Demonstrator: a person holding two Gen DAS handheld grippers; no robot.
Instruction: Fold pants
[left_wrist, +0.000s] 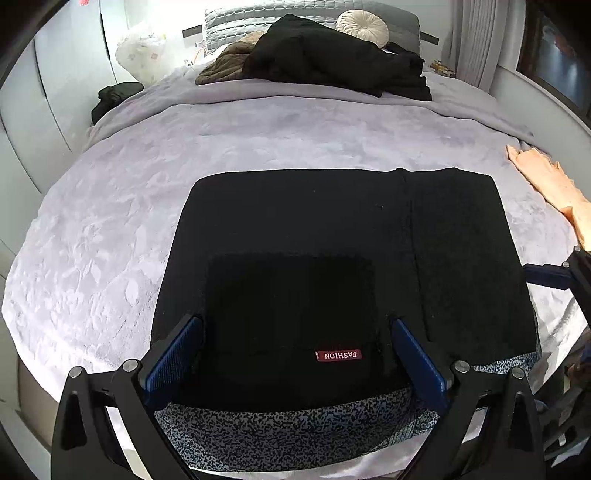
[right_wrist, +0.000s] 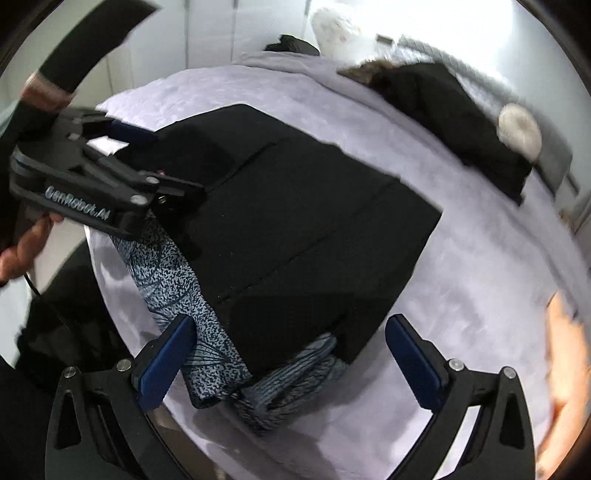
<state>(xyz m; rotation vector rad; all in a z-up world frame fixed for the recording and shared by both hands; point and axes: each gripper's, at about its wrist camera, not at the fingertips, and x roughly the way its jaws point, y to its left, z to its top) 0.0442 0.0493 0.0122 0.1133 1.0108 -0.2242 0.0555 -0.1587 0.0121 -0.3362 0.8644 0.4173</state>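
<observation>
Black pants (left_wrist: 332, 240) lie folded into a flat rectangle on the lavender bed, waistband towards me, with a red "FASHION" label (left_wrist: 338, 355). They also show in the right wrist view (right_wrist: 303, 221). My left gripper (left_wrist: 295, 347) is open, its blue pads either side of the label end, just above the fabric. It also shows from the side in the right wrist view (right_wrist: 147, 155). My right gripper (right_wrist: 290, 350) is open and empty over the near right corner of the pants. One of its fingers (left_wrist: 546, 275) shows at the right edge of the left wrist view.
A blue-grey speckled garment (left_wrist: 280, 432) lies under the pants at the bed's front edge, also in the right wrist view (right_wrist: 184, 280). A dark coat (left_wrist: 332, 59), a brown garment (left_wrist: 225, 62) and a round cushion (left_wrist: 364, 24) are at the head. A peach cloth (left_wrist: 554, 188) lies at the right.
</observation>
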